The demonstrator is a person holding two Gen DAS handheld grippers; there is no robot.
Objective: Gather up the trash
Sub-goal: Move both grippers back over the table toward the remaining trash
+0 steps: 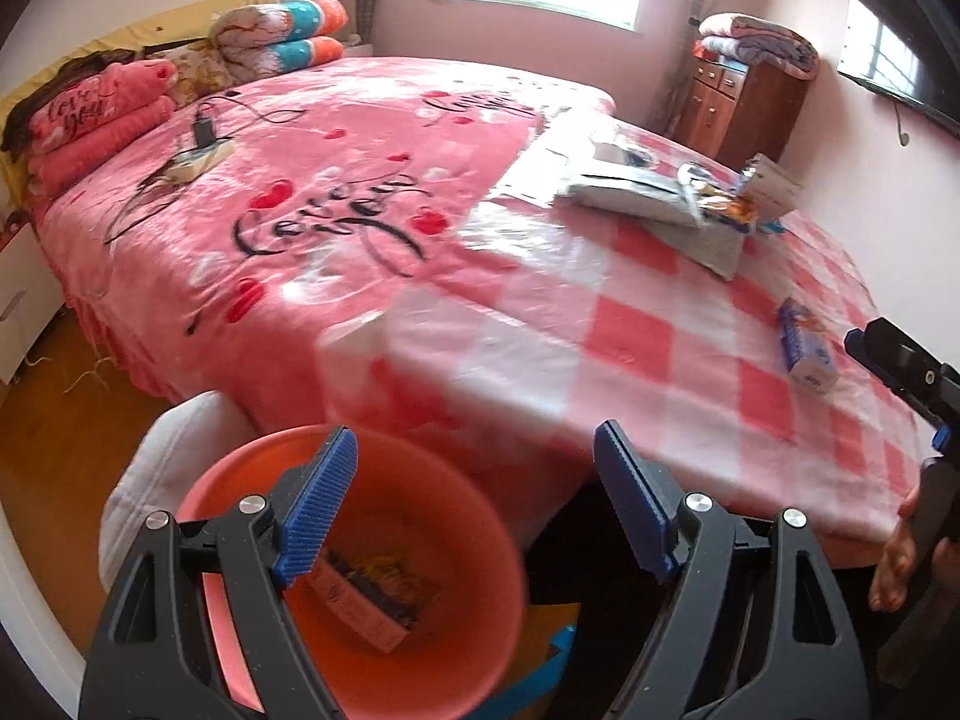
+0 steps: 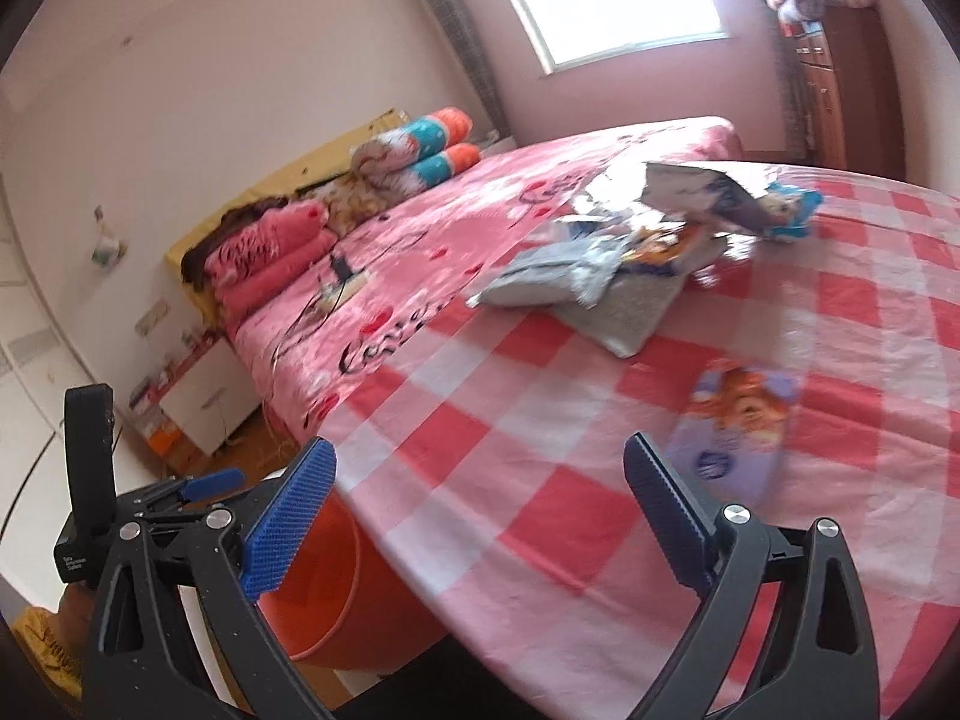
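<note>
My left gripper [image 1: 477, 498] is open and empty, hovering over an orange bucket [image 1: 360, 576] on the floor by the bed; a flattened carton [image 1: 366, 591] lies inside it. My right gripper [image 2: 480, 516] is open and empty above the checked cloth [image 2: 540, 450]. A purple cartoon packet [image 2: 732, 426] lies just beyond its right finger; it also shows in the left wrist view [image 1: 807, 345]. A heap of wrappers and papers [image 2: 630, 258] lies farther on the cloth, also in the left wrist view [image 1: 666, 192]. The bucket shows in the right wrist view [image 2: 324, 600].
The pink bed [image 1: 312, 192] carries folded blankets [image 1: 96, 120], a rolled quilt [image 1: 282, 36] and a charger with cable [image 1: 201, 138]. A wooden cabinet [image 1: 744, 102] stands by the window. A white nightstand [image 2: 192, 402] is at the bedside. A white cushion [image 1: 162, 468] sits beside the bucket.
</note>
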